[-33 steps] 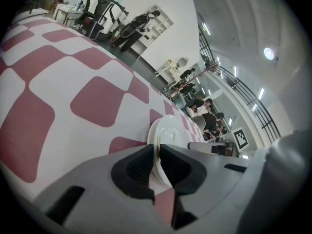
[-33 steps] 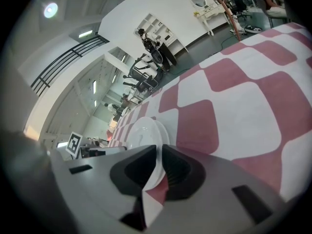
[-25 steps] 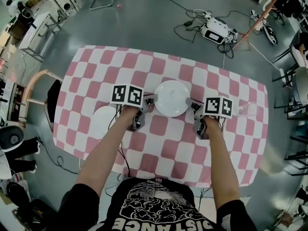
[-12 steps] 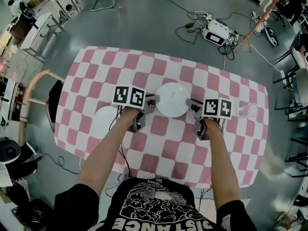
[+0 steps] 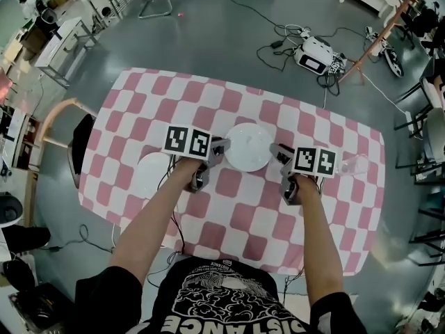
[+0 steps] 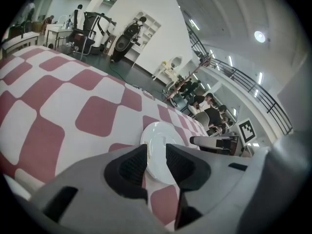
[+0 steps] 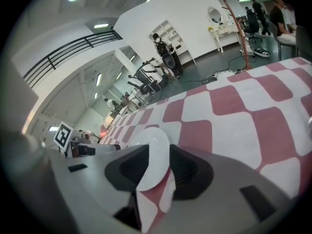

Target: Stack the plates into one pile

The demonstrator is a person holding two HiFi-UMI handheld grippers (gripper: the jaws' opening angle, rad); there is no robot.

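A white plate [image 5: 248, 147] lies in the middle of the pink-and-white checked table [image 5: 229, 200]. My left gripper [image 5: 219, 147] sits at its left rim and my right gripper [image 5: 277, 152] at its right rim. In the left gripper view the plate [image 6: 158, 152] has its rim between the pads of the left gripper [image 6: 156, 165], with gaps on both sides. In the right gripper view the jaws of the right gripper [image 7: 158, 167] are opening around the rim of the plate [image 7: 152, 145]. A second white plate [image 5: 151, 175] lies at the left.
A clear glass [image 5: 354, 164] stands near the table's right edge. A wooden chair [image 5: 59, 127] is at the table's left side. Cables and a device [image 5: 316, 53] lie on the floor beyond the far edge.
Both grippers stay at the two sides of the centre plate, and the plate has not shifted. The head camera has tilted slightly.
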